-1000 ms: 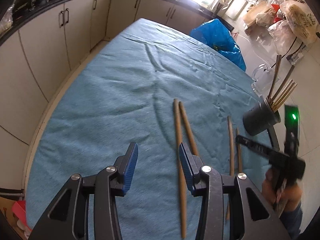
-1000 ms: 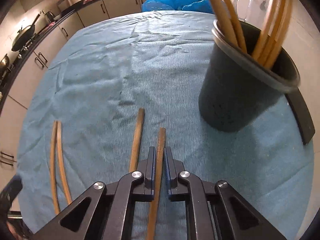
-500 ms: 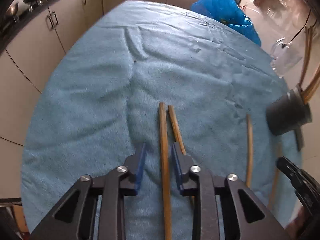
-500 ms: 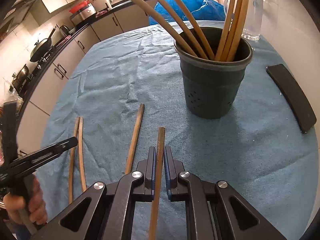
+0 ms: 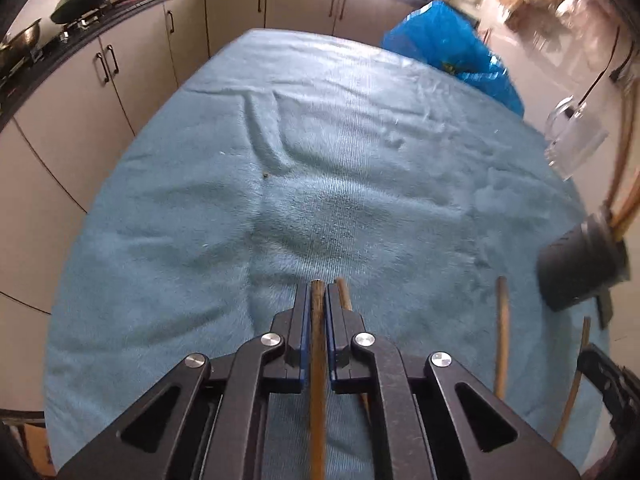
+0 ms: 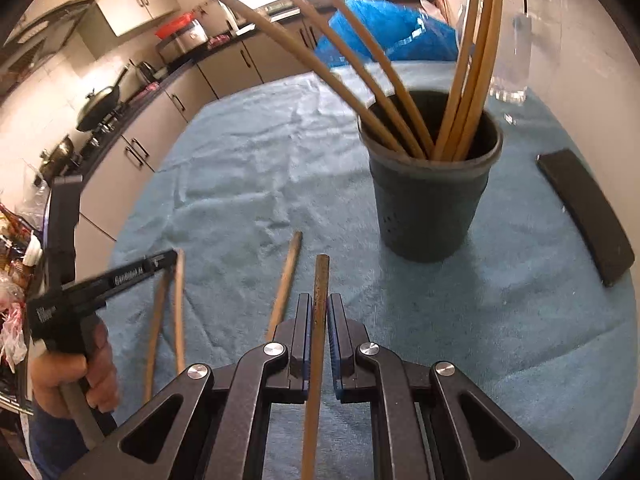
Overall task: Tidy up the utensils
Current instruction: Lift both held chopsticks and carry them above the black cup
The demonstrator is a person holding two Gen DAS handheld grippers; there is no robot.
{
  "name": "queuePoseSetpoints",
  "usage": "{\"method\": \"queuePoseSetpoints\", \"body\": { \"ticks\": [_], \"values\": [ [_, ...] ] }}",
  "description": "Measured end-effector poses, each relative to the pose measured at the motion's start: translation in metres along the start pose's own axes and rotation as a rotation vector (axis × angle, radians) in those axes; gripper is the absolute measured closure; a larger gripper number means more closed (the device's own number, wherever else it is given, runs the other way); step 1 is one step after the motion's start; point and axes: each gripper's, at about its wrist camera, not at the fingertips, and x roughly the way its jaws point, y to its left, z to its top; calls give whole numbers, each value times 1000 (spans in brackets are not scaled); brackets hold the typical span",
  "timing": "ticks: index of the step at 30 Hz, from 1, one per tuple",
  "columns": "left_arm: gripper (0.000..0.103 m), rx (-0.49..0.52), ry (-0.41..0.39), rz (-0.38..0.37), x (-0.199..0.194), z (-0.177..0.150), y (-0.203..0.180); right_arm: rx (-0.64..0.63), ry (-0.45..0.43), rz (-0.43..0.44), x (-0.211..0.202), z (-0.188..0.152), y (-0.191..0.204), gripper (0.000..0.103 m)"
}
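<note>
Left gripper (image 5: 319, 292) just clamped onto a chopstick (image 5: 317, 380); right gripper (image 6: 320, 304) pinching another chopstick (image 6: 318, 320); left gripper's lettering unreadable; ahead, blue towel (image 5: 320, 160), kitchen cabinets (image 5: 120, 76).

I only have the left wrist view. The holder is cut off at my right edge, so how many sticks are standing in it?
Observer: Right wrist view shows six or so chopsticks fanned out inside the dark holder, which stands upright.
Operator: What is the right gripper doing?
Observer: The right gripper is shut on one chopstick, pointing toward the holder.
Operator: Anything beyond the holder?
Observer: A flat black slab lies on the blue cloth, to the holder's right.
</note>
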Motion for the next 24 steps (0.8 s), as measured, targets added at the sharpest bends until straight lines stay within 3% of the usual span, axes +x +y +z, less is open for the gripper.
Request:
{"method": "queuePoseSetpoints", "body": {
  "ticks": [13, 18, 24],
  "values": [
    [96, -4, -356, -130, -167, -30, -9, -87, -308, 117, -99, -12, 27, 95],
    [96, 18, -399, -160, -195, -38, -14, -106, -388, 149, -126, -21, 35, 95],
    [96, 23, -426, -171, -210, -45, -19, -112, -407, 155, -135, -27, 38, 95]
  ]
}}
